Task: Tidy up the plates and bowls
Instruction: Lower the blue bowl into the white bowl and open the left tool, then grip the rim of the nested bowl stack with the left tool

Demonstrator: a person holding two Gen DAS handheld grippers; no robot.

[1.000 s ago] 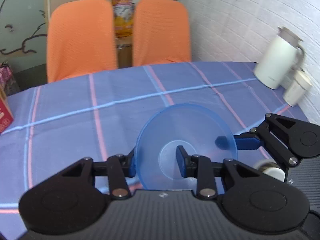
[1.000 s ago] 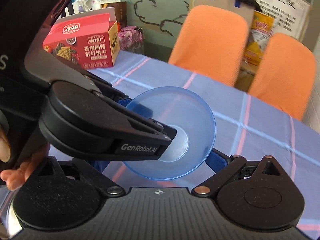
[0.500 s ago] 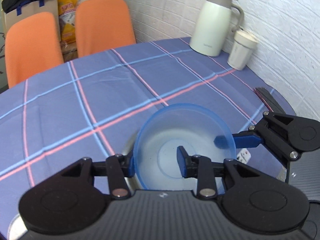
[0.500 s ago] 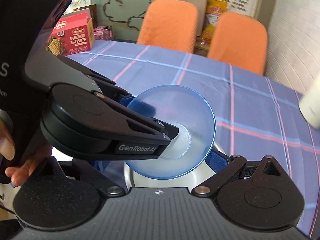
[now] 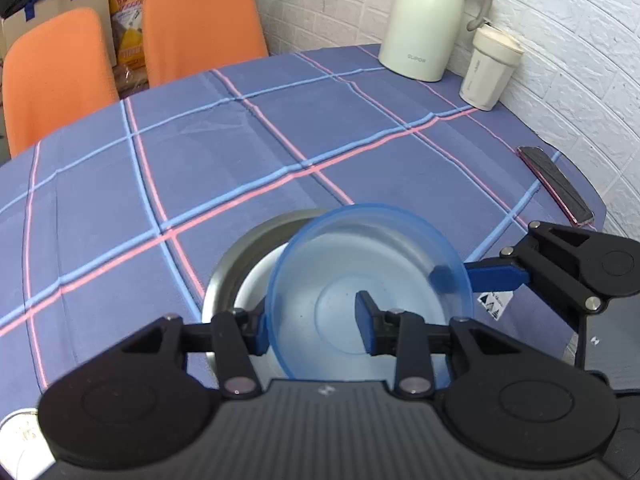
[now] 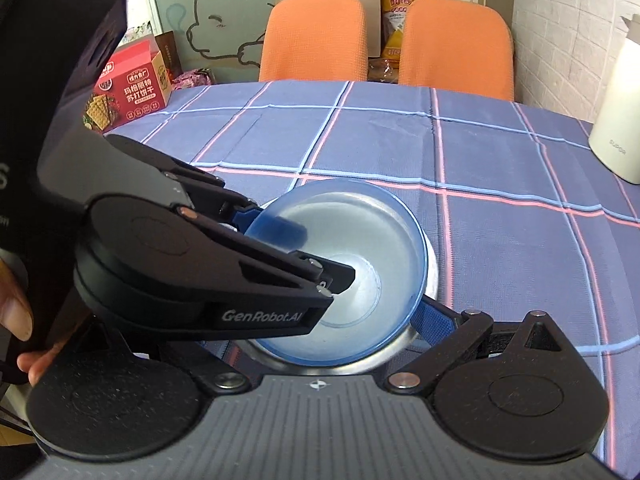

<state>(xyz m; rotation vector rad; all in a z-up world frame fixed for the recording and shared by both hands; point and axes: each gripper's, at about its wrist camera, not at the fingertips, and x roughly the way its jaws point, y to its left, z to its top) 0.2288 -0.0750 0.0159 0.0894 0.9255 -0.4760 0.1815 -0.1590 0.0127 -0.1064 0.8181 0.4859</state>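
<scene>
**Blue bowl now over the steel bowl**

Swinging across the desk point(image 5: 360, 128), both of my claws have carried the blue bowl point(image 5: 372, 280) from open cloth to a spot directly above the steel bowl point(image 5: 240, 256), which a second ago was out of sight. My left claw point(image 5: 312, 326) is clamped on the near rim, one finger outside the wall and one inside. My right claw point(image 6: 360, 280) reaches in from the other side; one blue finger point(image 6: 430, 314) lies against the outside of the rim, but the left claw hides its partner, so I cannot tell whether that claw is closed.

From the right wrist the blue bowl looks nearly nested, its rim just inside the steel one ahead of my fingers. I judge the stacking almost done: what remains is lowering it until it seats, then letting go. Beyond my claws, the white jug point(image 5: 428, 20) and cup point(image 5: 490, 68) stand well apart.
</scene>
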